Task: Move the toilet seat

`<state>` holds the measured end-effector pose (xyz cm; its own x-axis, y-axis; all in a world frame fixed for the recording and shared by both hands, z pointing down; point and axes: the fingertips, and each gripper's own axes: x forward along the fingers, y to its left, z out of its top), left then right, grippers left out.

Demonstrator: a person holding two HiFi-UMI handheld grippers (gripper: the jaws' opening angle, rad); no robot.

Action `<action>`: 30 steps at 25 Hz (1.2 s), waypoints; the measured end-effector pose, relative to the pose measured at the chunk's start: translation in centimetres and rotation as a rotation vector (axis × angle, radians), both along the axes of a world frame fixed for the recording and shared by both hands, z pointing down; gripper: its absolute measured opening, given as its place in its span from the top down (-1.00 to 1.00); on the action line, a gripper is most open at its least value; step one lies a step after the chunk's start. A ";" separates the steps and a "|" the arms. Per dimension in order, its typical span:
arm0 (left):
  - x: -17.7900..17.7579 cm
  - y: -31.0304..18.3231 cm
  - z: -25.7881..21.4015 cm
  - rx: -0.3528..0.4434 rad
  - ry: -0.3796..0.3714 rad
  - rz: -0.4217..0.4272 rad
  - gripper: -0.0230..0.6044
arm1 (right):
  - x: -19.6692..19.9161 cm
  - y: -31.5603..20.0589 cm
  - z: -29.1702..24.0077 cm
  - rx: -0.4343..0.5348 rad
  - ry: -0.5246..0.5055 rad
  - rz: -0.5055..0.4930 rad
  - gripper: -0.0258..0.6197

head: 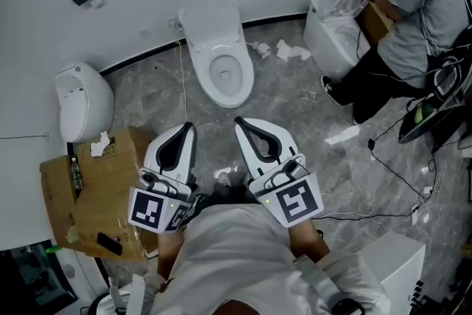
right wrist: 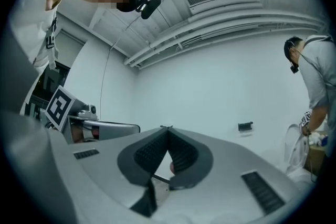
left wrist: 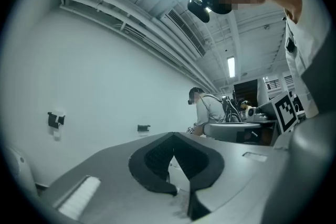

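Observation:
A white toilet (head: 221,74) stands against the far wall in the head view, its lid (head: 209,15) tipped up and back and the seat ring lying round the bowl opening. My left gripper (head: 186,127) and right gripper (head: 242,123) are held side by side near my body, well short of the toilet and touching nothing. Both point level toward the wall. In the left gripper view the left gripper (left wrist: 173,136) has its black pads pressed together with nothing between them. The right gripper (right wrist: 167,128) looks the same in its own view. Neither gripper view shows the toilet.
A white wall fixture (head: 82,101) and a cardboard box (head: 96,195) sit at the left. At the right another person (head: 420,11) works at a second toilet (head: 332,29). Paper scraps (head: 291,50) and cables (head: 391,166) lie on the grey marble floor. A white box (head: 394,262) stands near right.

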<state>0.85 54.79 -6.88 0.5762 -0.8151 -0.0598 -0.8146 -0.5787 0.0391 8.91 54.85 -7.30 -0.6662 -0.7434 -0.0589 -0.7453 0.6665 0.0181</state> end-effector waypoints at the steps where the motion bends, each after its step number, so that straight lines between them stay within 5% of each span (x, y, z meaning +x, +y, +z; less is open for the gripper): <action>1: 0.0 -0.4 0.1 -0.004 -0.002 -0.006 0.93 | 0.1 -0.4 0.2 -0.003 0.002 -0.004 0.91; 13: 0.6 -2.4 0.9 -0.010 -0.028 -0.001 0.93 | -0.2 -2.5 1.4 -0.014 0.006 0.001 0.91; 30: -4.5 -11.5 2.3 -0.029 0.013 0.077 0.93 | -5.3 -11.2 2.2 -0.037 0.067 0.060 0.91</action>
<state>-3.68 43.29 -4.61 0.6362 -0.7702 -0.0453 -0.7673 -0.6377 0.0671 3.65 43.63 -5.10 -0.6217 -0.7832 0.0128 -0.7821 0.6215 0.0454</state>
